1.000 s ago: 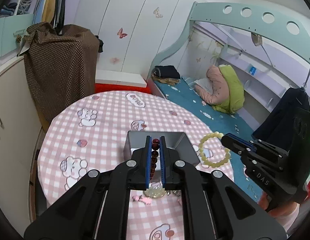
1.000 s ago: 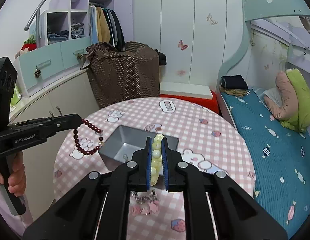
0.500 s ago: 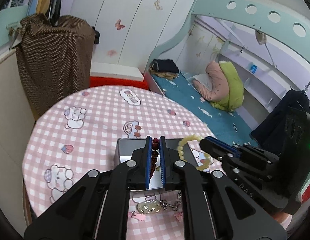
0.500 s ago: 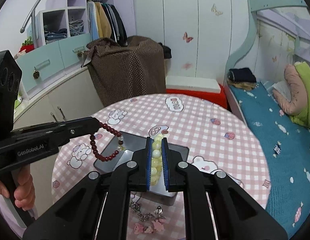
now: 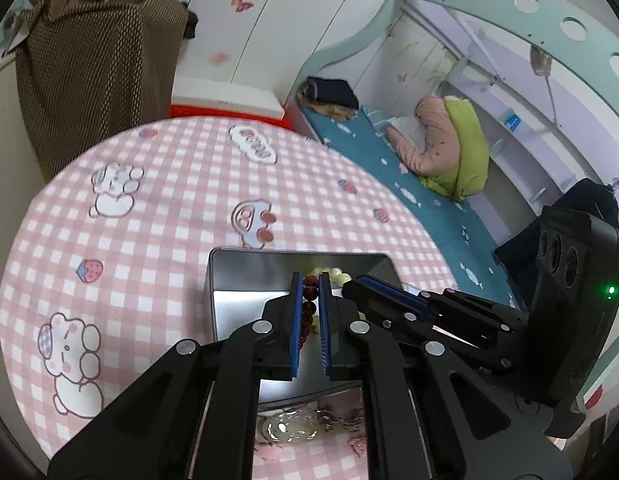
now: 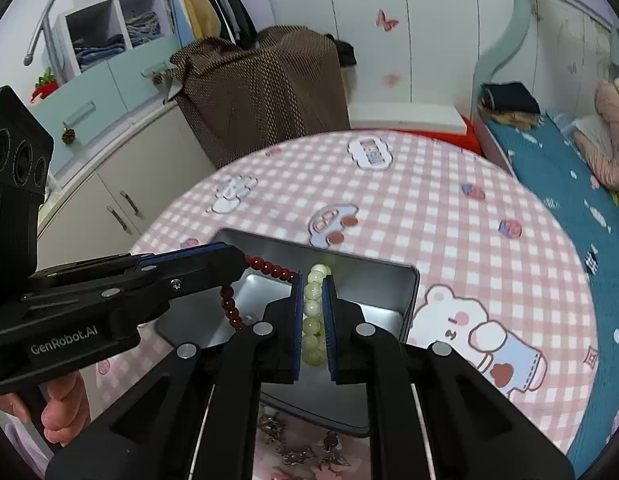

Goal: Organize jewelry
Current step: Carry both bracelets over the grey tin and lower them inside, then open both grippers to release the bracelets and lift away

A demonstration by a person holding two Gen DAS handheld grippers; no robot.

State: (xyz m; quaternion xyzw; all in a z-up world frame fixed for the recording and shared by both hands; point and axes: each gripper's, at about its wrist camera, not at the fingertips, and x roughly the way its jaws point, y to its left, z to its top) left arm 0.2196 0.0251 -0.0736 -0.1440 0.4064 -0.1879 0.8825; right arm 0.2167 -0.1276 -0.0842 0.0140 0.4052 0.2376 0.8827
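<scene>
Compared with a second earlier, both grippers are seen lower and nearer the metal tin (image 6: 405, 292) on the pink checked tablecloth (image 6: 449, 208), their tips now over its open interior. The left gripper (image 5: 308, 284) is clamped almost shut on a dark red bead bracelet (image 6: 269, 268) — the right gripper (image 6: 313, 280) likewise on a pale yellow-green bead bracelet (image 6: 312, 308). Both bracelets are held over the tin — contact with its floor cannot be told.

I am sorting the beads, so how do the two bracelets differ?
The red bracelet has small dark beads; the pale bracelet has bigger cream-green ones. The left claw grips the red one, the right claw the pale one. Both hang over the metal tin.
</scene>
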